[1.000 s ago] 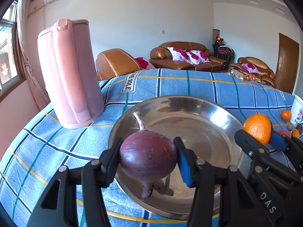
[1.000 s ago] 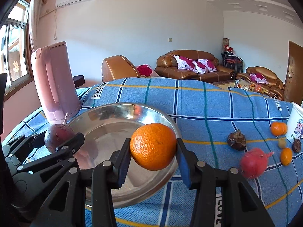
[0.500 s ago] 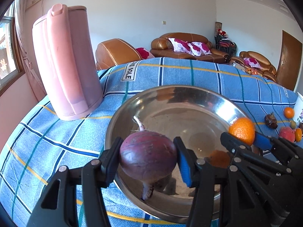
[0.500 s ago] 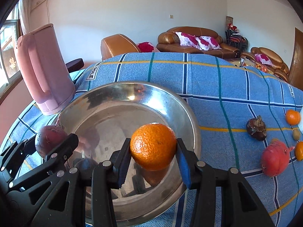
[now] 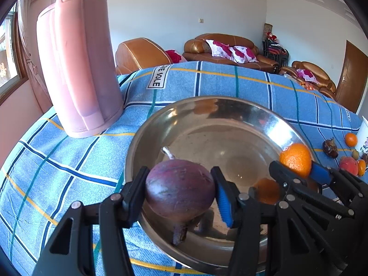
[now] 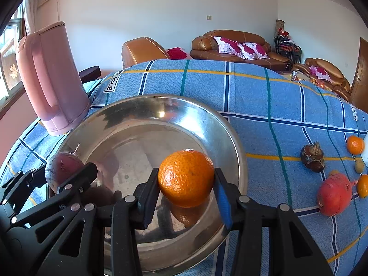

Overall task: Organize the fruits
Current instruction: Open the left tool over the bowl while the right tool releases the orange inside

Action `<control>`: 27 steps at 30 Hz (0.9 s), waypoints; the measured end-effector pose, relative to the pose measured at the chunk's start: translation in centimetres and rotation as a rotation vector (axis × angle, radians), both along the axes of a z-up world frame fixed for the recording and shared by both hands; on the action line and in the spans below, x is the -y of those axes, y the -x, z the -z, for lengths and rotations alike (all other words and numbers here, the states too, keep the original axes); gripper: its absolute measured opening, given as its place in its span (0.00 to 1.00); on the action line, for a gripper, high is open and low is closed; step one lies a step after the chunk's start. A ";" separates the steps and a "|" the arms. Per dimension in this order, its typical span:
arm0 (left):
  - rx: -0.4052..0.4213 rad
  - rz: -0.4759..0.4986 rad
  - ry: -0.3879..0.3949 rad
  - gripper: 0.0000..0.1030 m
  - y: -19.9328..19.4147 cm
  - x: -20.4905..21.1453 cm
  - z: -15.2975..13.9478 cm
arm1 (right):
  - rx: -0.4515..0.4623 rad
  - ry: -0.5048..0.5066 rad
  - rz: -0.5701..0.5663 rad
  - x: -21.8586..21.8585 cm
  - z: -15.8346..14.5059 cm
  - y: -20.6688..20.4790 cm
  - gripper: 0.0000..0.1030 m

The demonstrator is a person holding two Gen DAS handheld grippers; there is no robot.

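Note:
My left gripper point(image 5: 180, 189) is shut on a round dark purple fruit point(image 5: 180, 189) and holds it over the near left rim of a steel bowl point(image 5: 220, 117). My right gripper point(image 6: 186, 181) is shut on an orange point(image 6: 186, 181) and holds it low over the near right part of the bowl point(image 6: 147, 115). Each gripper shows in the other's view: the orange point(image 5: 295, 159) at the right, the purple fruit point(image 6: 62, 169) at the left. The bowl holds no loose fruit.
A tall pink kettle point(image 5: 78, 69) stands left of the bowl on the blue checked cloth point(image 6: 253, 92). Right of the bowl lie a red pomegranate point(image 6: 334, 194), a dark brown fruit point(image 6: 312, 157), small oranges point(image 6: 355, 145) and a small green fruit point(image 6: 359, 166).
Both grippers have moved forward and down over the bowl, each still holding its fruit. The orange now hangs just above the bowl's inside.

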State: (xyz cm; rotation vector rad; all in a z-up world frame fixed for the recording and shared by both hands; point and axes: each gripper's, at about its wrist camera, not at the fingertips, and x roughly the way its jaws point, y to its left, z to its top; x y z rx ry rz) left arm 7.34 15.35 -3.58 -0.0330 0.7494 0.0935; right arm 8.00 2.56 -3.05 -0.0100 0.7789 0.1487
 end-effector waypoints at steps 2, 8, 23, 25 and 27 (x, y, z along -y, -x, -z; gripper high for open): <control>0.002 -0.002 0.001 0.55 0.0 0.0 0.0 | 0.001 -0.005 -0.002 0.0 0.0 0.0 0.47; 0.004 -0.009 -0.004 0.55 0.1 -0.1 0.0 | 0.004 -0.004 -0.001 0.1 0.0 -0.1 0.47; 0.129 -0.094 -0.007 0.82 1.7 -1.3 -1.2 | 0.108 -0.057 0.030 1.2 -1.4 1.6 0.54; 0.171 -0.124 0.007 0.92 2.2 -1.8 -1.7 | 0.140 -0.066 0.049 1.7 -1.8 2.1 0.60; 0.226 -0.153 0.026 1.00 2.9 -2.4 -2.1 | 0.165 -0.063 0.066 2.0 -2.0 2.5 0.68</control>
